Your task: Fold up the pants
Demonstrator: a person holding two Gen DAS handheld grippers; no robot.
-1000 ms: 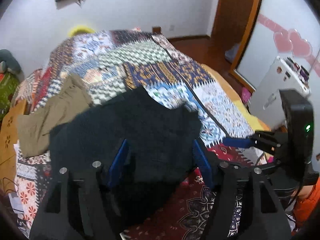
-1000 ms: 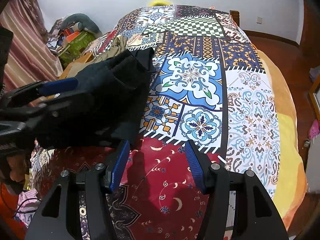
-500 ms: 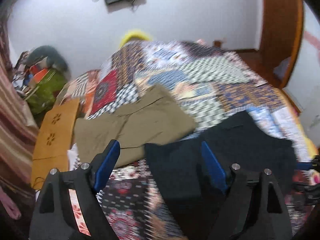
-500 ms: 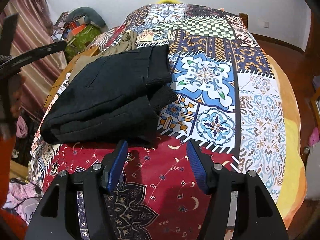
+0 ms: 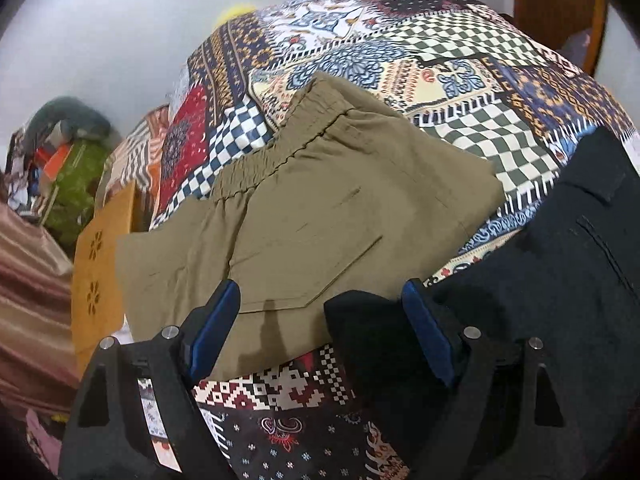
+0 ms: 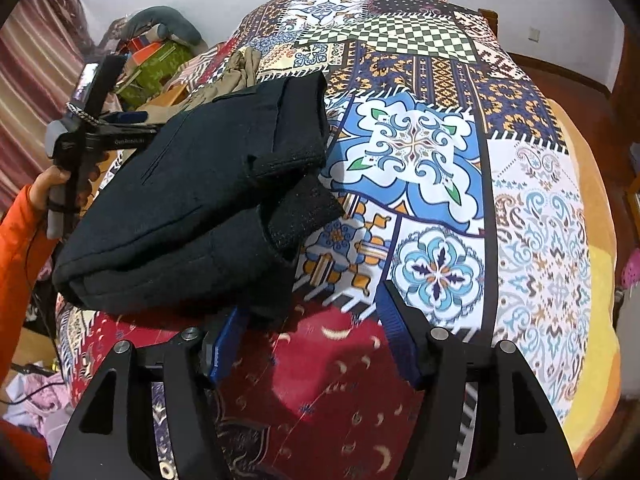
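Black pants [image 6: 200, 200] lie folded in a thick bundle on the patchwork bed cover [image 6: 440, 160]; they also show at the right of the left wrist view [image 5: 560, 280]. Khaki pants [image 5: 320, 208] lie flat and partly folded to their left, waistband towards the far side. My left gripper [image 5: 320, 320] is open and empty, above the near edge of the khaki pants. My right gripper [image 6: 312, 332] is open and empty, just in front of the black bundle's near corner. The left gripper's body also shows in the right wrist view [image 6: 92, 120], held in a hand.
The bed's left edge drops to a wooden stool [image 5: 100, 272] and a clutter of bags and boxes [image 5: 64, 168] by a striped curtain. A wooden door [image 5: 556, 4] stands at the far right. The yellow bed edge [image 6: 600, 280] runs down the right.
My left gripper has let go of the black pants and swung left to the khaki pants. The black bundle now rests on the bed. My right gripper has moved slightly closer to it.
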